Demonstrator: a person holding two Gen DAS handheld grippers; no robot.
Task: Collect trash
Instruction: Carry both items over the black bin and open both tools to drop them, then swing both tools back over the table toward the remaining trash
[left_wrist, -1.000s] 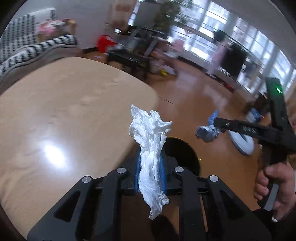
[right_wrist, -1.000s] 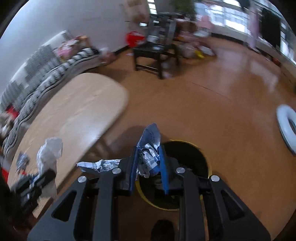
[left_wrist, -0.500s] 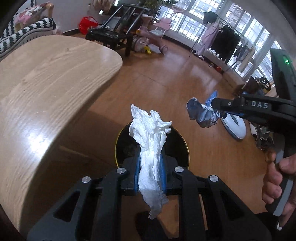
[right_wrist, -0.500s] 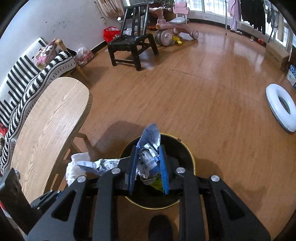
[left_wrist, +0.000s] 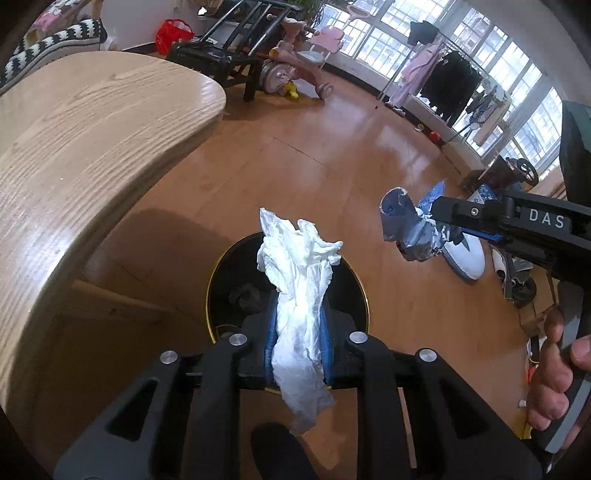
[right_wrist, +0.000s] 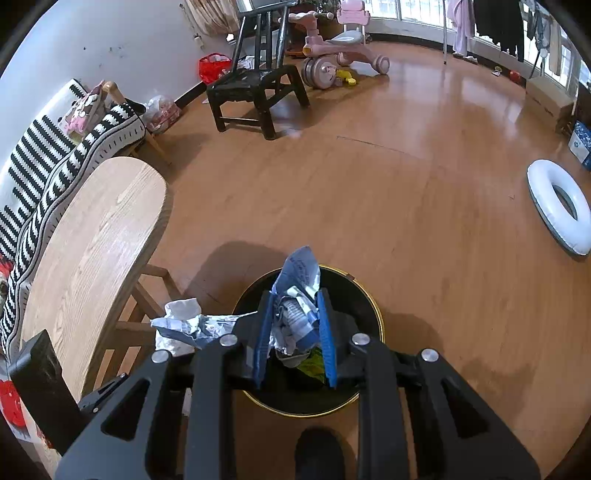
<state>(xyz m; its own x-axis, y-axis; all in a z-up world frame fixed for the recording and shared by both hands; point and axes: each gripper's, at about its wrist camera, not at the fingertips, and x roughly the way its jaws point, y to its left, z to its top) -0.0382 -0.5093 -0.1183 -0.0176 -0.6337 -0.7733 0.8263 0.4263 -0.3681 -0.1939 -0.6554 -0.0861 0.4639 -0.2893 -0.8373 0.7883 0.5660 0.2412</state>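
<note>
A crumpled white tissue (left_wrist: 299, 258) sits between the blue pads of my left gripper (left_wrist: 298, 310), whose jaws are opening. It hangs right over the black bin with a gold rim (left_wrist: 209, 291). To its right, my right gripper (left_wrist: 436, 218) holds a crumpled blue and silver wrapper (left_wrist: 406, 229). In the right wrist view that wrapper (right_wrist: 299, 273) still rests against the pads of the right gripper (right_wrist: 295, 299), whose jaws are also opening, above the bin (right_wrist: 376, 317). The tissue (right_wrist: 181, 308) shows at the left.
A rounded wooden table (left_wrist: 92, 129) stands left of the bin, its leg frame close by. A black chair (right_wrist: 255, 85), a pink tricycle (right_wrist: 332, 55) and a striped sofa (right_wrist: 55, 147) stand farther back. A white swim ring (right_wrist: 554, 206) lies right. A hand (left_wrist: 554, 387) grips the right handle.
Both grippers have come off the table's edge to above the bin, the left one sinking towards it. Each still carries its piece of trash. The right pads stand slightly wider.
</note>
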